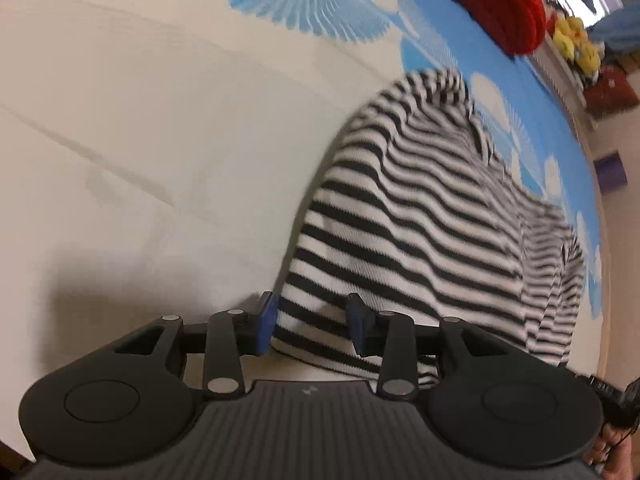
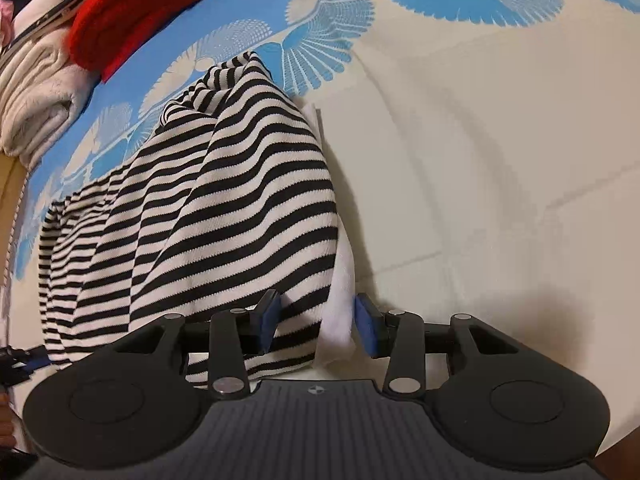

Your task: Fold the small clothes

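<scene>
I count one striped garment (image 2: 208,216), black and white, with one white piece (image 2: 340,312) showing at its edge. One red knit item (image 2: 132,12) and one folded cream item (image 2: 36,100) lie at the far end. One patterned bedsheet (image 2: 500,160) lies under all. Two grippers: my left (image 1: 313,322), my right (image 2: 318,322).

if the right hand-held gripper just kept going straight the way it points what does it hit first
Most likely the striped garment: its near edge and white lining already lie between the open fingers of the right hand-held gripper. The bedsheet is underneath; how deep the cloth is piled is unclear.
</scene>
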### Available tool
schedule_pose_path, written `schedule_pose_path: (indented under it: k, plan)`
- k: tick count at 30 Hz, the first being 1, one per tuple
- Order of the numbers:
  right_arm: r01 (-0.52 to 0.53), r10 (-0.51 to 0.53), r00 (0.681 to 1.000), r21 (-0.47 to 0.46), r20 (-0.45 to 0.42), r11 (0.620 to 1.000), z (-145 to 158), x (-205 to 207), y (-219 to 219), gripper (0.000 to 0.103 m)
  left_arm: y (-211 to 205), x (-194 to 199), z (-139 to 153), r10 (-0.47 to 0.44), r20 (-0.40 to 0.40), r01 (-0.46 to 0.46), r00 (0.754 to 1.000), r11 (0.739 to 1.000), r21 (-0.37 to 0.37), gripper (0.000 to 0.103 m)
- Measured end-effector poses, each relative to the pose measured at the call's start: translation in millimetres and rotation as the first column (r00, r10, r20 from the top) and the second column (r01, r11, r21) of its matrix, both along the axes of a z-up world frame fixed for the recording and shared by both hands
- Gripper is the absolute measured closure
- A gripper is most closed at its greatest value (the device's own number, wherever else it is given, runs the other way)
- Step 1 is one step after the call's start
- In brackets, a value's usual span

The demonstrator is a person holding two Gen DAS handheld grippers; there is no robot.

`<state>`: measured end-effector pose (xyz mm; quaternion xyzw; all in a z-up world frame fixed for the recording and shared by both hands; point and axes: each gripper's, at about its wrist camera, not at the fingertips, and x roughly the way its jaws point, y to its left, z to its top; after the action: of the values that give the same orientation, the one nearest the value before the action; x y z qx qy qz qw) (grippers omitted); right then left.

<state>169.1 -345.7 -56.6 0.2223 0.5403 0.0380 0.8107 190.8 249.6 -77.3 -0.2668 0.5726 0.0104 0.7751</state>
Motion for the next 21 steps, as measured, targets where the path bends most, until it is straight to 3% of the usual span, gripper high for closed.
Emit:
schedule_pose_path:
  k: [2, 4, 5, 9, 10, 11, 13, 15, 18, 21]
  plan:
    - [-0.017, 0.017, 1.000, -0.013, 0.010, 1.000, 1.6, -1.1, 2.4, 0.077, -6.7, 2.5, -3.2, -0.057, 0.000, 0.057, 0.998, 0.998, 0.034, 0.064]
    - [-0.014, 0.015, 0.999, -0.014, 0.031, 1.000, 5.9, -4.0, 0.5, 0.094, -9.7, 3.3, -2.9, -0.097, 0.023, 0.095, 0.995, 0.993, 0.074, 0.092]
    - [-0.005, 0.005, 0.999, -0.005, 0.051, 1.000, 9.3, -5.3, -2.5, 0.095, -8.6, 0.9, 0.4, -0.097, 0.042, 0.093, 0.994, 0.991, 0.093, 0.101]
    - [0.051, -0.063, 0.982, 0.072, 0.179, 0.996, 37.0, -20.3, -25.0, 0.098, 7.6, -20.7, 39.6, -0.040, 0.242, 0.021, 0.969, 0.997, 0.080, 0.102]
    - [0.057, -0.073, 0.977, 0.086, 0.202, 0.995, 43.0, -25.2, -30.6, 0.098, 11.0, -26.8, 45.0, -0.034, 0.256, 0.011, 0.966, 0.996, 0.088, 0.102]
    - [0.057, -0.073, 0.975, 0.083, 0.208, 0.995, 46.4, -29.1, -34.8, 0.098, 14.0, -31.5, 45.6, -0.029, 0.241, 0.006, 0.970, 0.995, 0.097, 0.102]
    - [0.058, -0.068, 0.983, 0.060, 0.169, 0.996, 42.0, -32.3, -39.8, 0.099, 16.5, -37.1, 31.3, -0.032, 0.134, 0.020, 0.990, 0.995, 0.095, 0.102]
    - [0.051, -0.052, 0.996, 0.019, 0.070, 0.999, 26.4, -30.2, -38.9, 0.099, 7.3, -35.2, 20.5, -0.081, 0.059, 0.074, 0.995, 0.991, 0.108, 0.102]
    - [-0.006, 0.004, 1.000, -0.078, -0.021, 0.997, 10.5, -24.2, -26.1, 0.098, -7.1, -30.8, 23.2, -0.124, 0.053, 0.114, 0.991, 0.979, 0.171, 0.100]
    - [-0.005, 0.006, 1.000, -0.096, 0.006, 0.995, 16.8, -21.6, -21.3, 0.096, -17.9, -27.1, 44.2, -0.129, 0.142, 0.093, 0.981, 0.967, 0.236, 0.096]
